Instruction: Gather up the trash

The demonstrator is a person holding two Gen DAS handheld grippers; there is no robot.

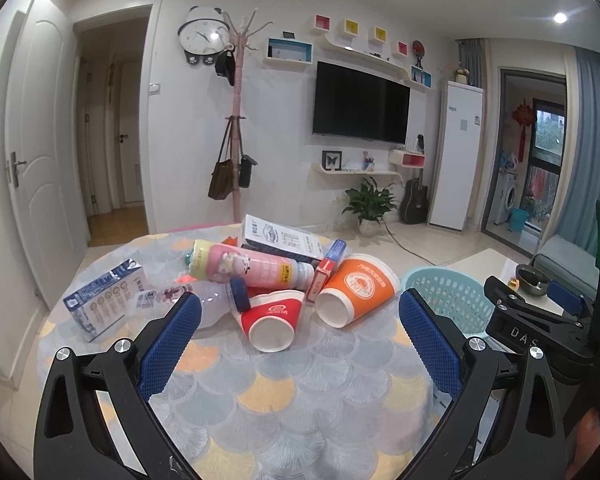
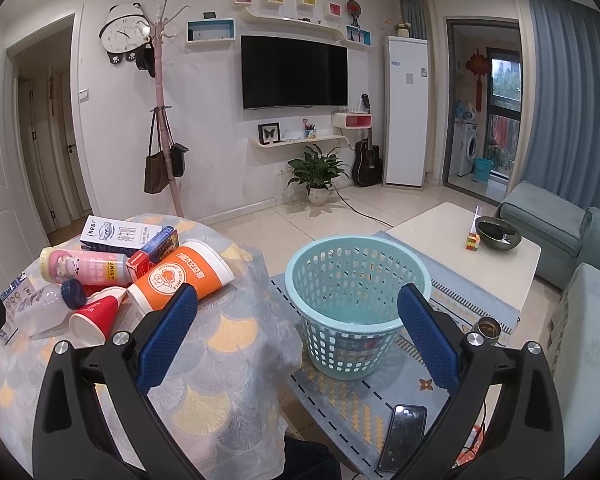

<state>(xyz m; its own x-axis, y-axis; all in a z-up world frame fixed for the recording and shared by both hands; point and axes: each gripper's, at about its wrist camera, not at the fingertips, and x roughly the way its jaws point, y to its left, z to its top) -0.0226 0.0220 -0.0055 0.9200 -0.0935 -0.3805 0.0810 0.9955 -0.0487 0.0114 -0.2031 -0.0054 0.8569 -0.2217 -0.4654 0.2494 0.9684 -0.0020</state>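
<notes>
- Left tool (image 1: 300, 320): jaws spread wide, nothing held, above the counter (image 1: 300, 392).
- Right tool (image 2: 298, 314): wide open, empty, over the teal basket (image 2: 356, 280) on the floor rug.
- Orange cup (image 1: 356, 292) on its side, mouth toward the camera.
- Red cup (image 1: 272, 318) likewise.
- Pink bottle (image 1: 248, 266) lies crosswise, cap left.

We can read "DAS" in pale capitals on the black body of the right hand-held gripper (image 1: 534, 300), seen at the edge of the left wrist view. On the orange paper cup (image 2: 179, 279) lying on its side we make out "JOYOUNG SOY MILK" around a round white emblem, beside large Chinese characters too distorted for us to read. The boxes, the pink bottle and the red cup carry print too small or blurred to make out.
</notes>
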